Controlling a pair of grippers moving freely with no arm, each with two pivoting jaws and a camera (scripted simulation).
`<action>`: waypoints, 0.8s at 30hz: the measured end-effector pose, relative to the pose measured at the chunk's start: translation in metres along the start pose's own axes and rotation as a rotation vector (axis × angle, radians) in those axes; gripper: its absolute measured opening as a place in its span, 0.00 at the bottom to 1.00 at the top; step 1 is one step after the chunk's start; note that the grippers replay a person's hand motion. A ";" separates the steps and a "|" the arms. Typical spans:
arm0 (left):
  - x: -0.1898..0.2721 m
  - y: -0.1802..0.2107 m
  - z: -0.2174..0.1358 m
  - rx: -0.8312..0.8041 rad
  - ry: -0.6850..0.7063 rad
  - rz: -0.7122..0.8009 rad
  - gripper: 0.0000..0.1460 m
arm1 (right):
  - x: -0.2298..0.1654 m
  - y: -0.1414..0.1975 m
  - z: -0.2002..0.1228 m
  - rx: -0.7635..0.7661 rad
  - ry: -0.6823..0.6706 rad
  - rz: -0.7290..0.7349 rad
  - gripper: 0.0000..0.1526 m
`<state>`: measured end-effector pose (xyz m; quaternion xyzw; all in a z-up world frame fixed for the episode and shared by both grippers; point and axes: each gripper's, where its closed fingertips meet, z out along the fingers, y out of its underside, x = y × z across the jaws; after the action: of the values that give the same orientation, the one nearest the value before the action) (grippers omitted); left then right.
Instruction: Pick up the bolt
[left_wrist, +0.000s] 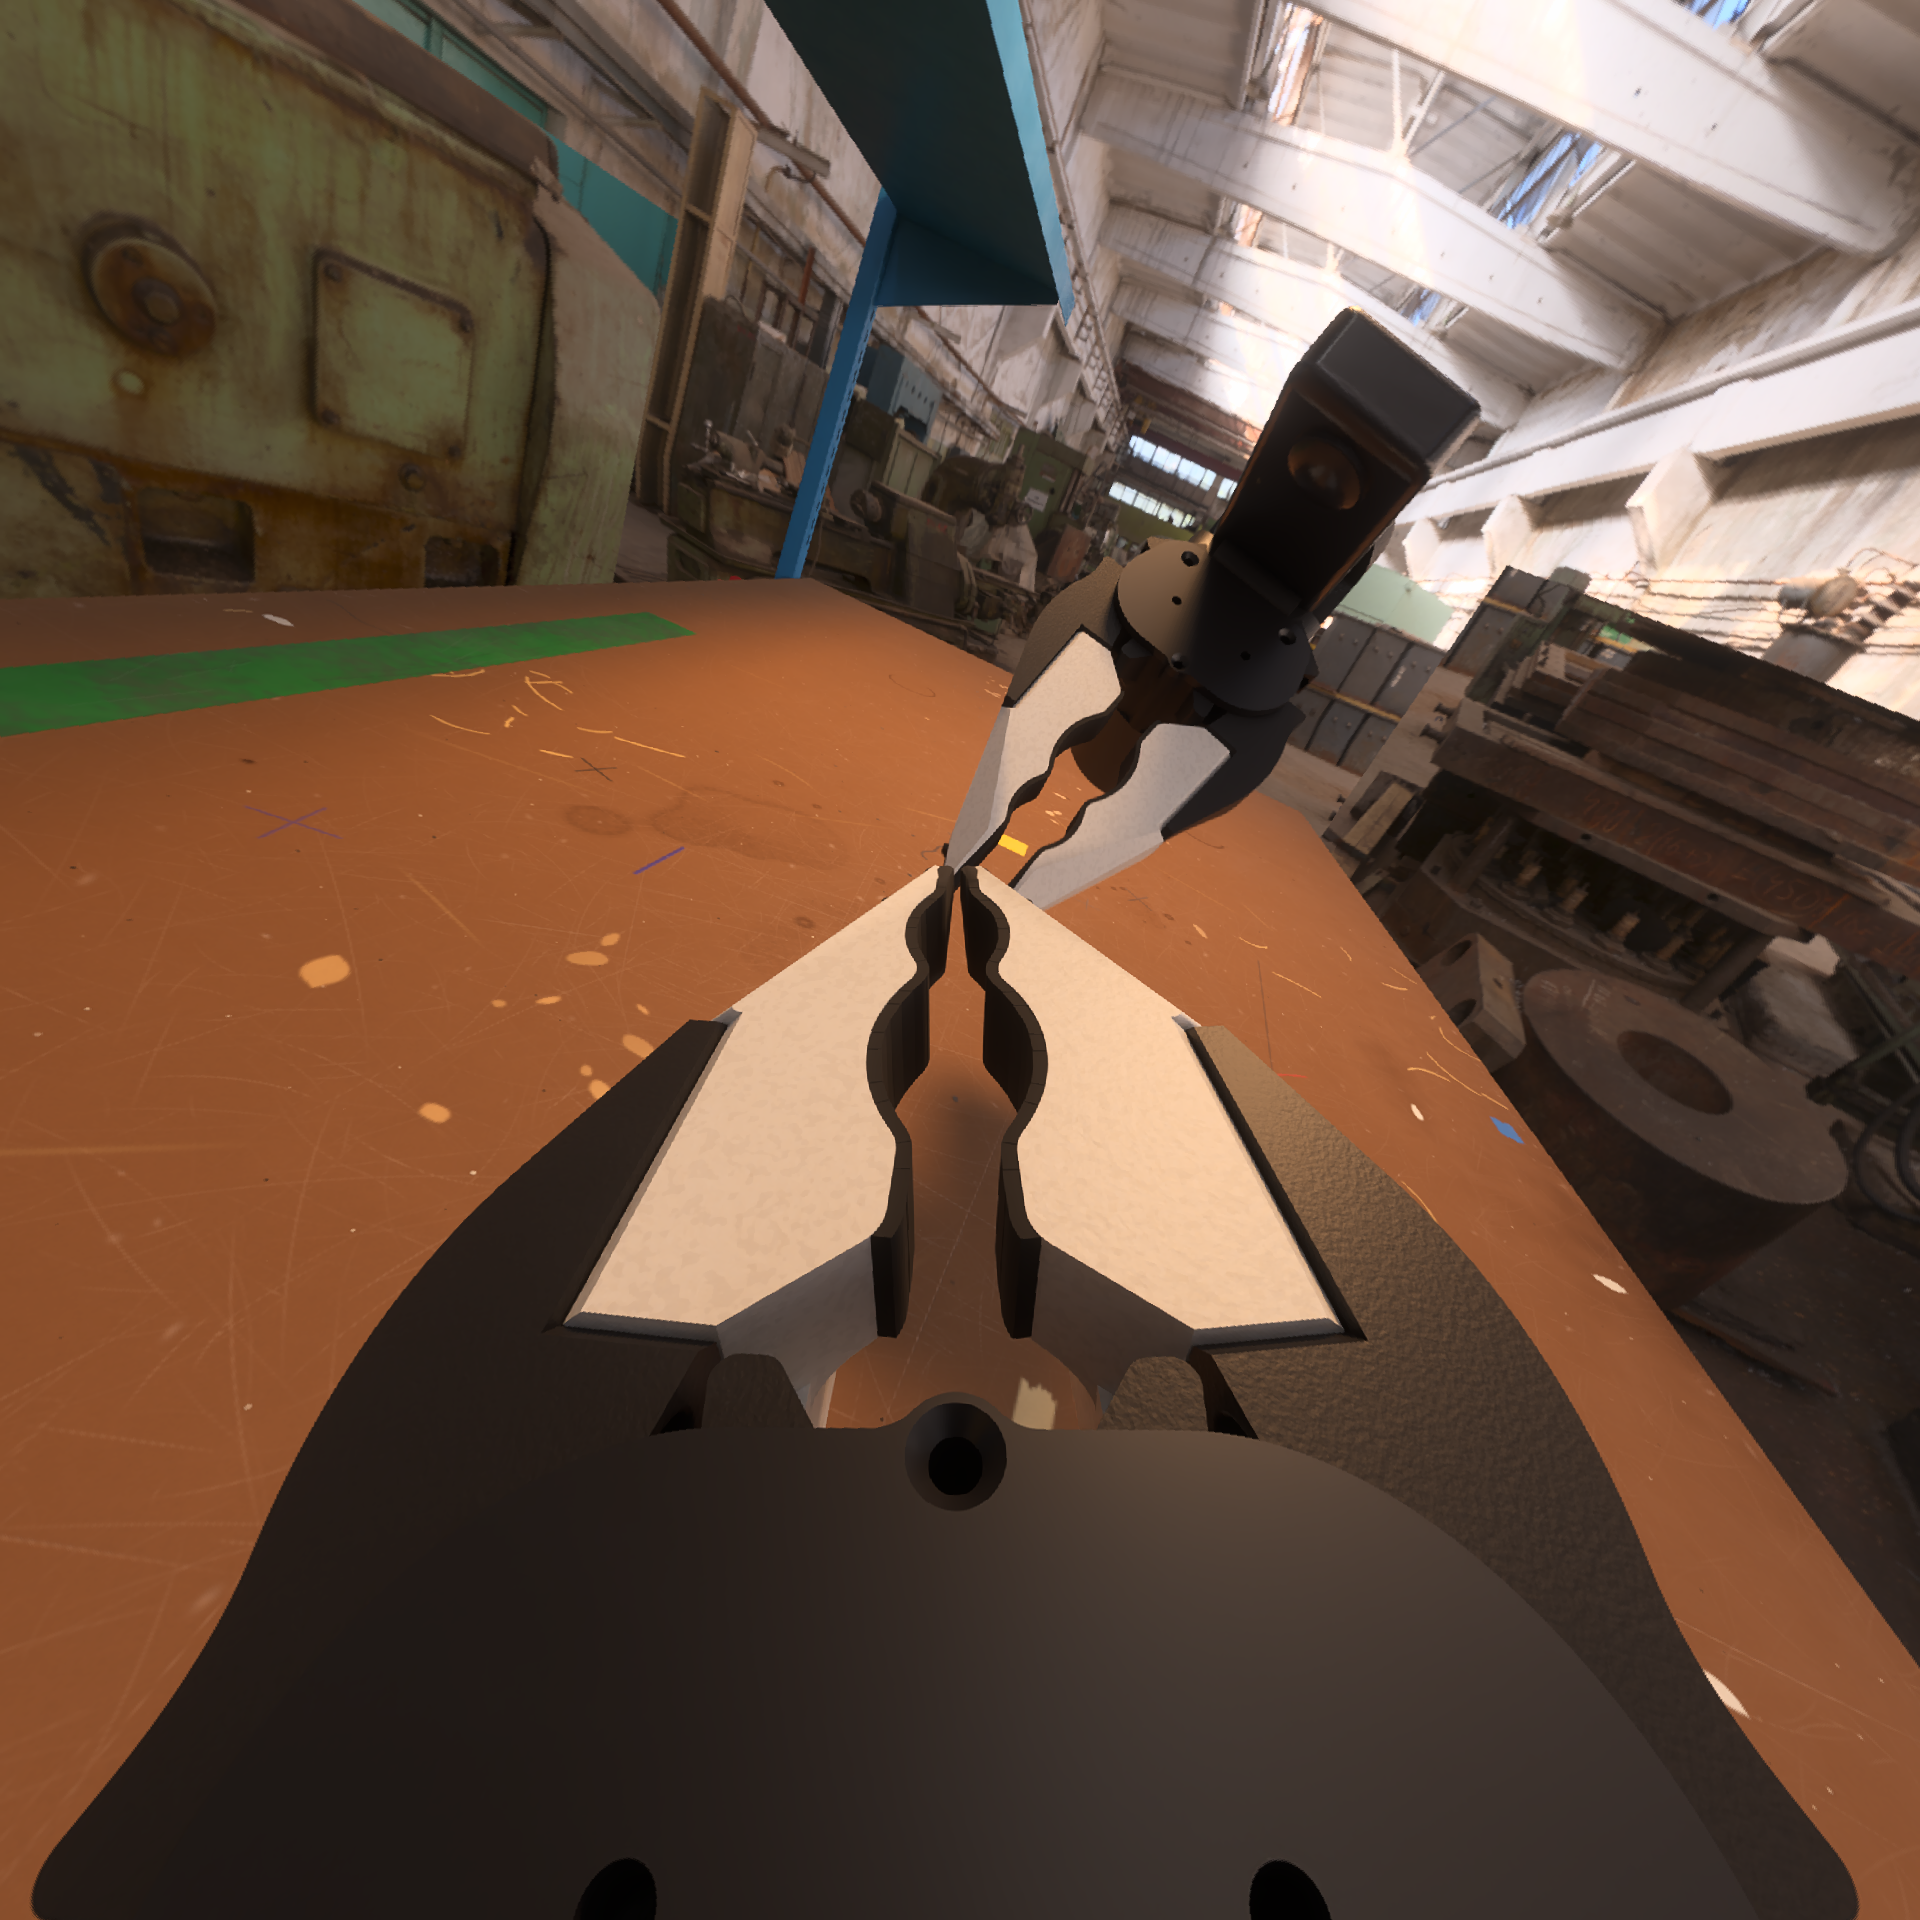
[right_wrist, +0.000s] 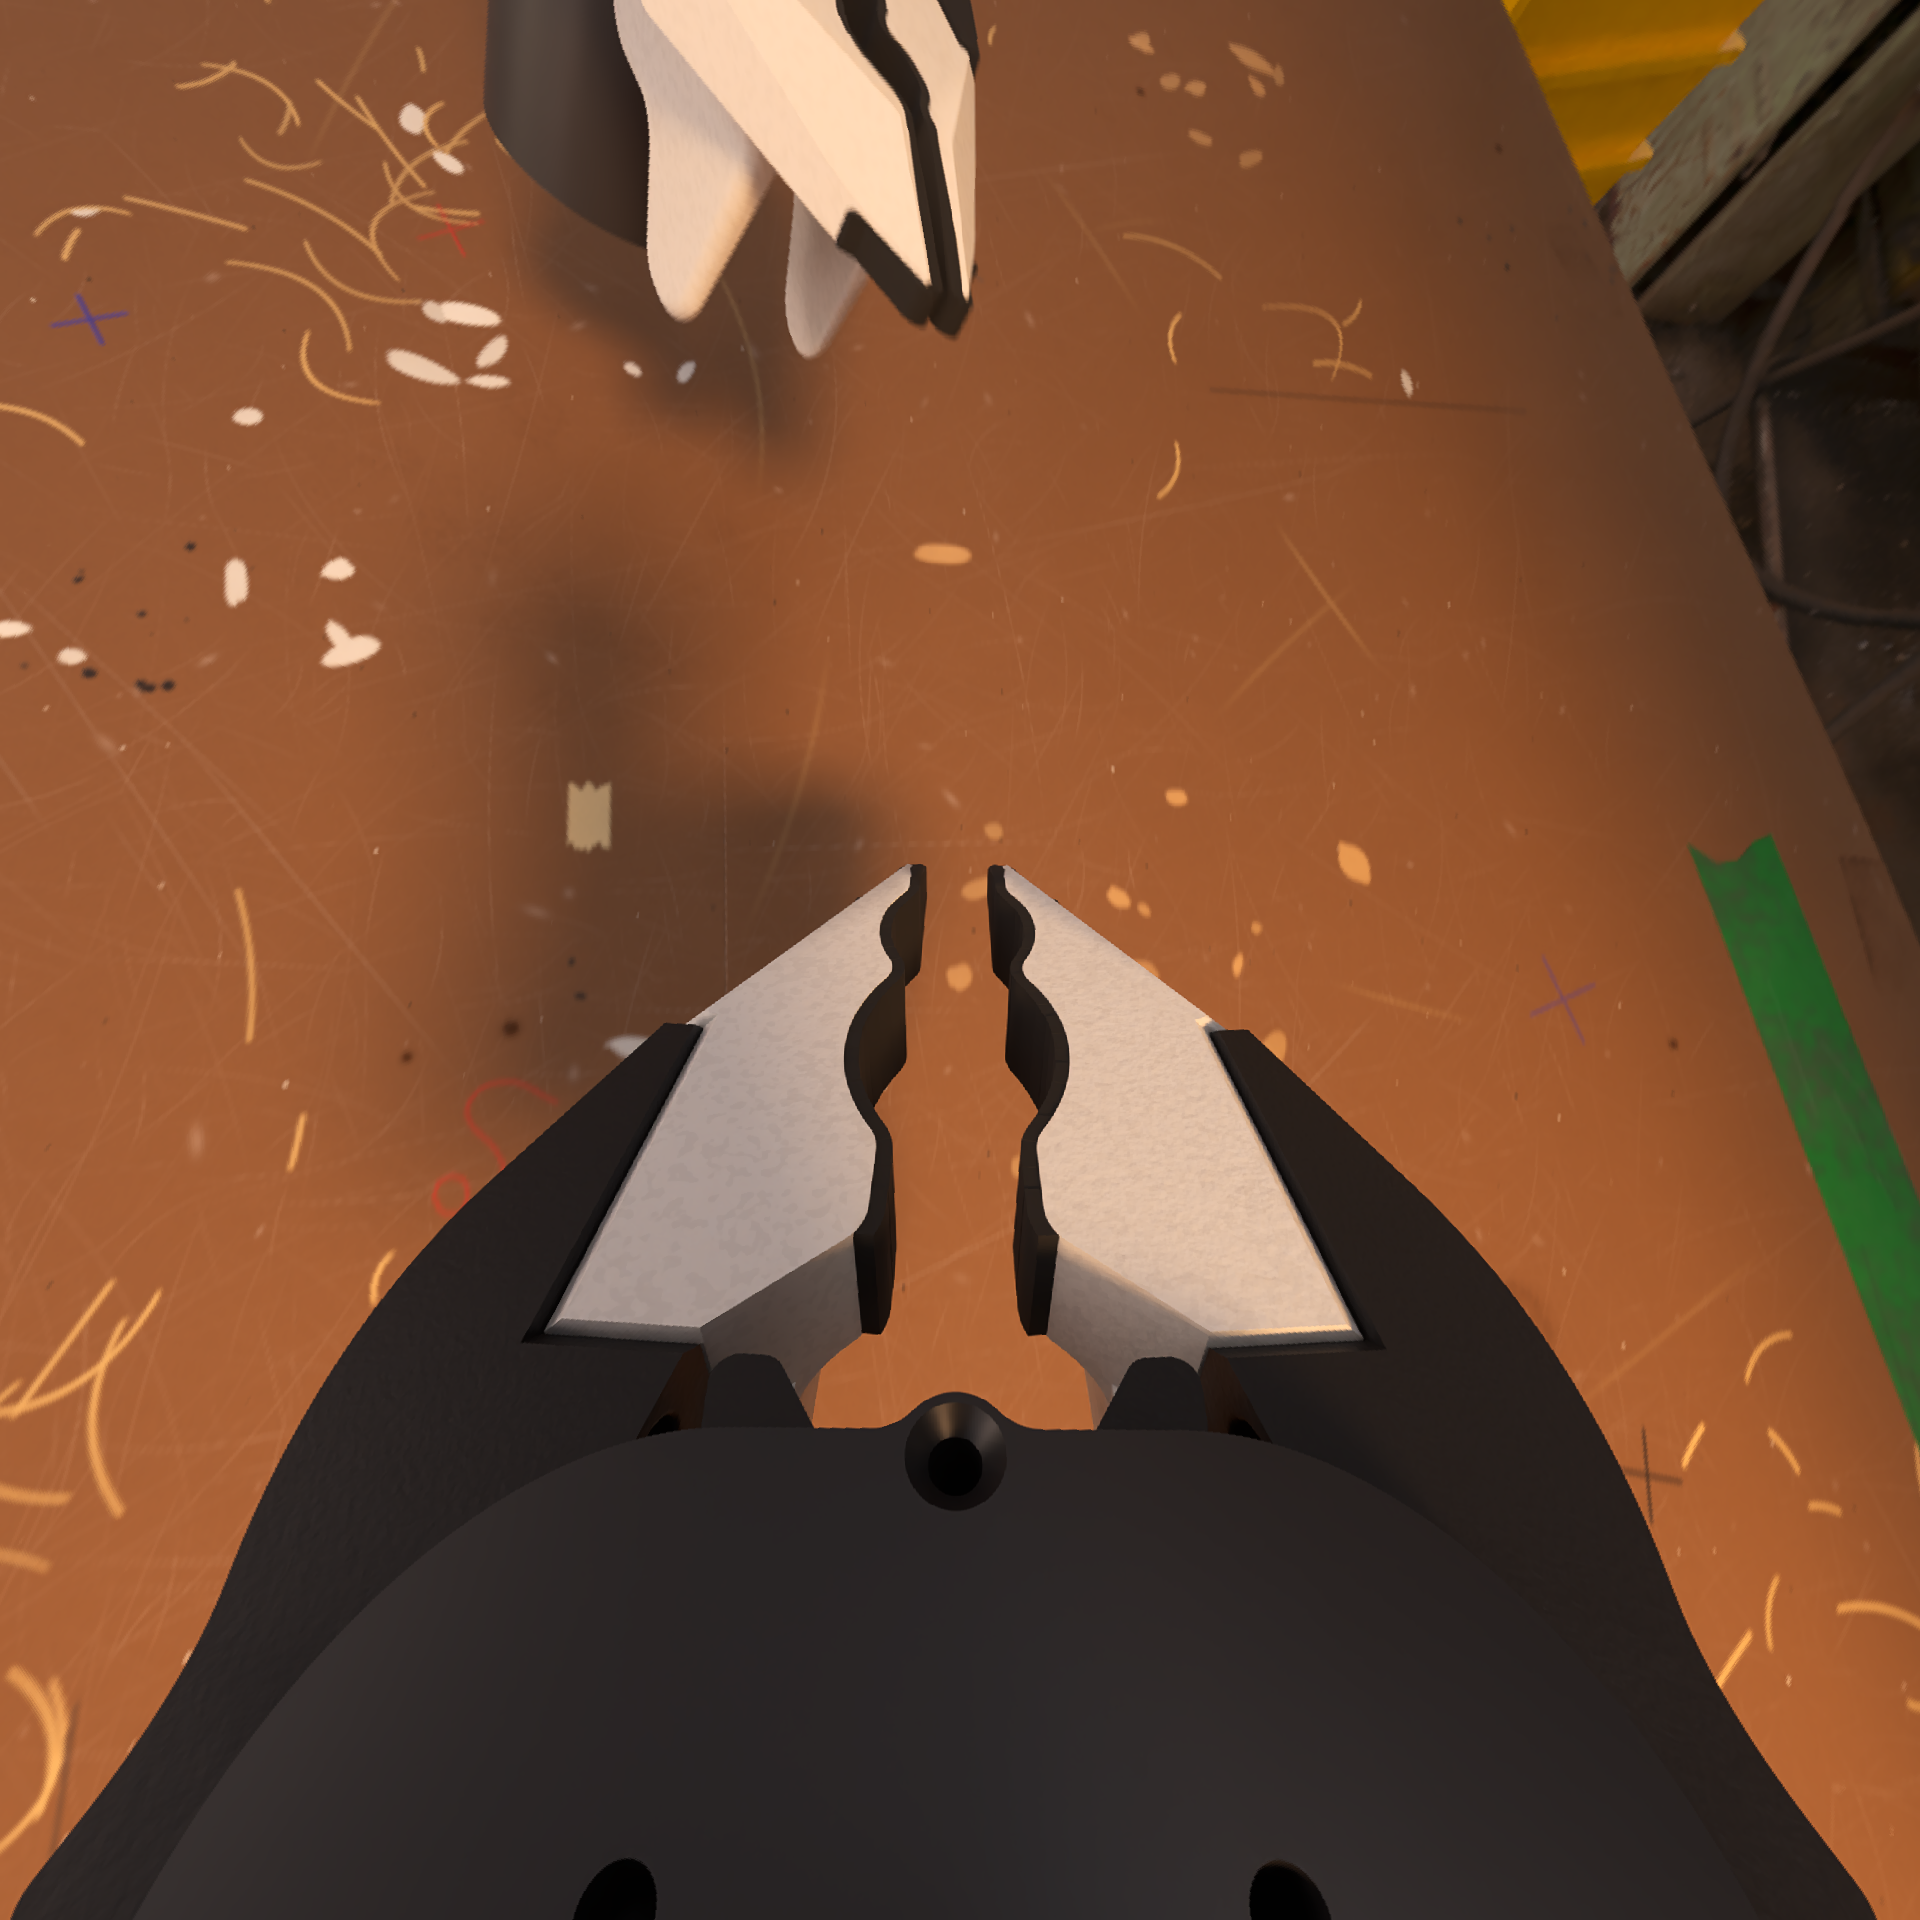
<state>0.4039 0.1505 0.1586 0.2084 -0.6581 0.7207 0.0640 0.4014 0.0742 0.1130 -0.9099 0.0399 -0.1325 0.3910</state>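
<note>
I see no bolt in either view. My left gripper (left_wrist: 957, 881) is low over the scratched orange-brown table (left_wrist: 416, 1039), its jaws almost touching at the tips with nothing visible between them. It also shows at the top of the right wrist view (right_wrist: 940, 312), shut, tips pointing down at the table. My right gripper (right_wrist: 954, 878) is slightly open and empty, a narrow gap between its jaws, above the table (right_wrist: 1195, 623). In the left wrist view the right gripper (left_wrist: 987, 878) points down, tips right beside my left gripper's tips.
A green strip (left_wrist: 312, 665) lies on the table's far left; it also shows in the right wrist view (right_wrist: 1808, 1091). The table edge (left_wrist: 1558, 1195) runs down the right. A blue post (left_wrist: 831, 416) stands behind. A small tan patch (right_wrist: 588, 816) lies on the table.
</note>
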 end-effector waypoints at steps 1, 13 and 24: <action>0.000 0.001 0.001 -0.003 0.000 0.000 0.01 | 0.001 0.005 -0.005 -0.006 -0.005 0.010 0.07; 0.000 0.004 0.003 -0.011 0.002 -0.006 0.01 | -0.005 0.117 -0.015 -0.312 -0.102 0.119 0.11; -0.003 0.005 0.003 -0.017 -0.003 -0.009 0.01 | -0.016 0.140 -0.009 -0.400 -0.164 0.104 0.12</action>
<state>0.4049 0.1474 0.1528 0.2121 -0.6631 0.7146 0.0681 0.3880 -0.0263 0.0141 -0.9737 0.0805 -0.0271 0.2112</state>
